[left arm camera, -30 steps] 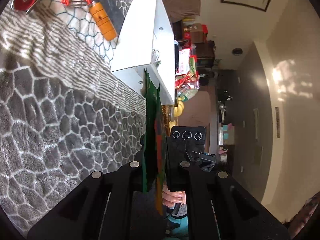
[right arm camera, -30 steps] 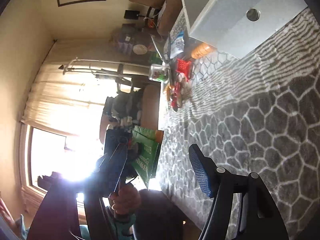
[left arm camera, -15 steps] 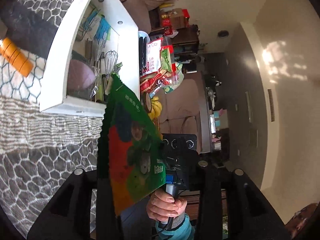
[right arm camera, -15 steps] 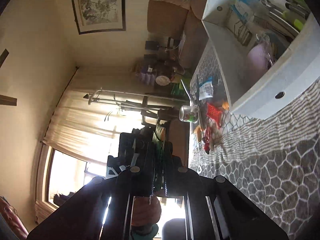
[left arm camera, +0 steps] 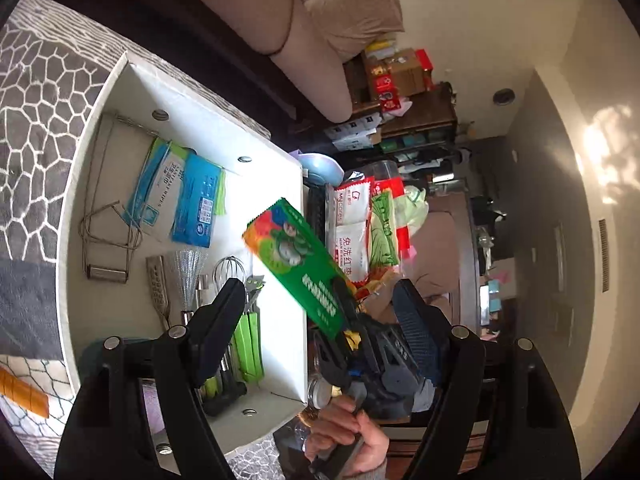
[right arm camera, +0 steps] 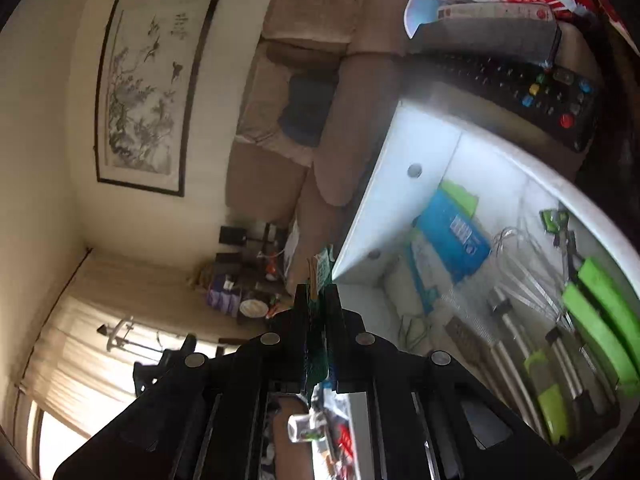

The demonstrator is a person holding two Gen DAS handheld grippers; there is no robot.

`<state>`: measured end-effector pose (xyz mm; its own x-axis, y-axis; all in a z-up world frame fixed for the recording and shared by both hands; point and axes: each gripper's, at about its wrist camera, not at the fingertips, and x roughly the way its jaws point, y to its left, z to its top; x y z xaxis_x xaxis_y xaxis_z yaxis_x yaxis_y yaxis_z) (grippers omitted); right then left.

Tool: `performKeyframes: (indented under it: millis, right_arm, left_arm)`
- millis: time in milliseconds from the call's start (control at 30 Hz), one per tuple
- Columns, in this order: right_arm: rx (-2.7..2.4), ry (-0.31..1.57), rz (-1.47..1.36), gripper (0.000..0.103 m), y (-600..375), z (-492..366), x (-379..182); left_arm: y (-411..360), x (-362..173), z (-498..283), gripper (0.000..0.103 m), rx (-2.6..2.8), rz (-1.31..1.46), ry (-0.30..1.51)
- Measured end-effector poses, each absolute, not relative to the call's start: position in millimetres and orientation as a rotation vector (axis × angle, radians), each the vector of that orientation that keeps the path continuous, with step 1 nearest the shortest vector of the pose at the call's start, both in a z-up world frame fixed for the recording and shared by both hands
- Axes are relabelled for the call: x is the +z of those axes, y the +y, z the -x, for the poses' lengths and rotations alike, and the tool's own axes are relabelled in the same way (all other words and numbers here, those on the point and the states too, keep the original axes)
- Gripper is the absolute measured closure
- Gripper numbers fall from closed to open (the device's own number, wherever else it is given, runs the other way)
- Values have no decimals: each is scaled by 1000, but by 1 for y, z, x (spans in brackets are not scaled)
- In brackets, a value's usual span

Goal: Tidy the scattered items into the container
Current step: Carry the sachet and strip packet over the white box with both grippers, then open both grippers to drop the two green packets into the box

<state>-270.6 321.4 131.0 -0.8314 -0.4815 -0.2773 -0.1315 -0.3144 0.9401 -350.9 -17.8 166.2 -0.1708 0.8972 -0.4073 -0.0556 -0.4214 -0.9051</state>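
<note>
A white open box holds blue wipe packs, a whisk, wire tools and green-handled utensils. A green snack packet hangs over the box's right rim, gripped at its lower end by my right gripper. In the right wrist view the right gripper is shut on the packet's edge, beside the box. My left gripper is open and empty, its fingers spread wide above the box.
The box sits on a grey stone-pattern mat. An orange item lies at the lower left. Snack bags and a black remote lie beside the box. A beige sofa stands behind.
The packet passed from my left gripper to my right one. The left gripper opened and the right shut on it. Both moved over the box, whose inside now shows.
</note>
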Motion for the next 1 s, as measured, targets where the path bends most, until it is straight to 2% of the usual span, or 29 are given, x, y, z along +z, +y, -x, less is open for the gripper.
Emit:
performKeyframes:
  millis: [167,300,467,533,600,700,767,800,867,1000]
  right_arm:
    - [-2521,-1709,-790,97,322,318,106]
    - [-2671,-1729,-791,97,314,334,87]
    - [-2937,-1530,-1115,93,288,339,73]
    - [-2988,-1425,-1288,86,285,343,67]
    - [-2938,-1359,-1429,70,286,349,59]
    - [-2855,-1251,-1587,55,289,350,55]
    - [-2874,-1166,-1606,53,291,341,63]
    - [-2886,-1131,-1598,45,291,335,69]
    - [-2890,-1054,-1594,37,294,326,79]
    - [-2804,-882,-1561,32,291,308,107]
  left_arm:
    - [-61,151,315,29,1790,1348,-853]
    - [-107,144,285,29,1832,1348,-819]
    - [-127,143,285,29,1883,1409,-753]
    - [-127,144,287,29,1863,1409,-763]
    - [-125,145,287,29,1851,1406,-762]
    - [-116,147,286,29,1879,1436,-705]
    - [-104,147,287,27,1918,1470,-645]
    - [-96,147,288,27,1933,1489,-611]
    - [-80,146,289,25,1942,1523,-562]
    - [-51,153,288,23,1972,1547,-514]
